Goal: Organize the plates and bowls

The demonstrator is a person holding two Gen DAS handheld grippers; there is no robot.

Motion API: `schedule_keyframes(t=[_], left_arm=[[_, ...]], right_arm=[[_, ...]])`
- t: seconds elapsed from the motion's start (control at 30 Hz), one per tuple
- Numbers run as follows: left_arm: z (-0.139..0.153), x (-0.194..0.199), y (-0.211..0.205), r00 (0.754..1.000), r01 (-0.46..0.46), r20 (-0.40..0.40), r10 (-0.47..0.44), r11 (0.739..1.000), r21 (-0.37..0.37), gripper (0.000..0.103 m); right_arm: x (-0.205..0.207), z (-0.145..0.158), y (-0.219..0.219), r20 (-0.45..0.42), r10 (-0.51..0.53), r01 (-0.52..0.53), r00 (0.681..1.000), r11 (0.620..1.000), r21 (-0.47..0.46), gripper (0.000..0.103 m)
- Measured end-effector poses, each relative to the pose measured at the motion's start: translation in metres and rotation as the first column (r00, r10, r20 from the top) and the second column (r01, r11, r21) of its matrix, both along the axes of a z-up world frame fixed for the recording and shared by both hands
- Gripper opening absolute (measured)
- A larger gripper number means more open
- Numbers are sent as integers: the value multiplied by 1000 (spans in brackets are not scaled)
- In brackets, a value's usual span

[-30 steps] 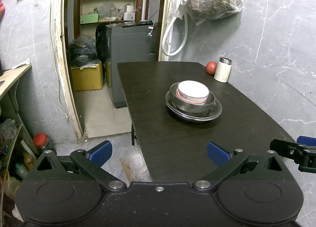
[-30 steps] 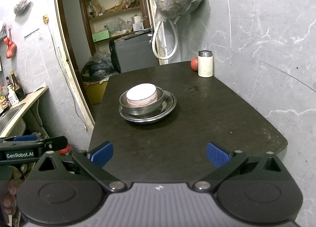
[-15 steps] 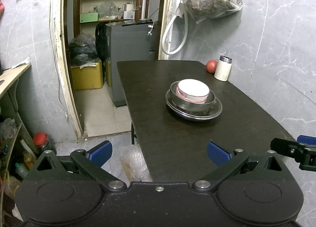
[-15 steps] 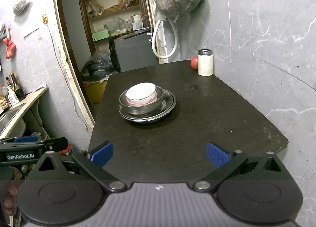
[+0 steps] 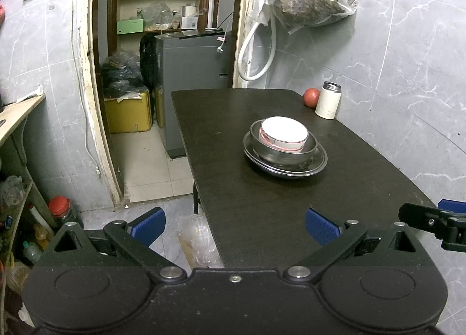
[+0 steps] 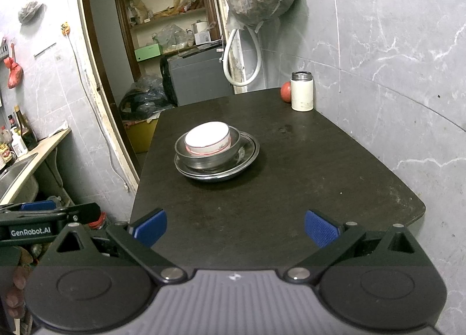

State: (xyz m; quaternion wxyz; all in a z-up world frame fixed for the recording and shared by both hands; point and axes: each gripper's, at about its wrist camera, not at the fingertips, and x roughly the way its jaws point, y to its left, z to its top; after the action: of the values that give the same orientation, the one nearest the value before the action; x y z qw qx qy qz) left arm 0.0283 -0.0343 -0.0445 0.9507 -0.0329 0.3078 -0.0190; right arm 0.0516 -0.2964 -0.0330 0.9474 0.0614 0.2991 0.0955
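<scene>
Little has shifted since the earlier frame. Left view: the left claw (image 5: pixel 233 227) gapes empty; a white ceramic bowl (image 5: pixel 284 135) sits, seemingly upside down, inside a steel bowl (image 5: pixel 284 154) on a steel plate (image 5: pixel 317 161), mid dark counter (image 5: pixel 262 218). Right view: the right claw (image 6: pixel 234 227) likewise spread, empty.

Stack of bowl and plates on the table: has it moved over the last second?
No. The stack keeps its place on the dark table, at the same offset from the white canister; slight image shifts look like camera motion.
</scene>
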Motion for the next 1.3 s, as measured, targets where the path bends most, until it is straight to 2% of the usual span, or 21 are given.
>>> schedule_keyframes(t=[1.3], left_arm=[[-1, 3, 0, 1000, 2, -5, -2, 1000, 5, 102]], right_arm=[[2, -2, -1, -2, -2, 2, 1000, 1000, 8, 103]])
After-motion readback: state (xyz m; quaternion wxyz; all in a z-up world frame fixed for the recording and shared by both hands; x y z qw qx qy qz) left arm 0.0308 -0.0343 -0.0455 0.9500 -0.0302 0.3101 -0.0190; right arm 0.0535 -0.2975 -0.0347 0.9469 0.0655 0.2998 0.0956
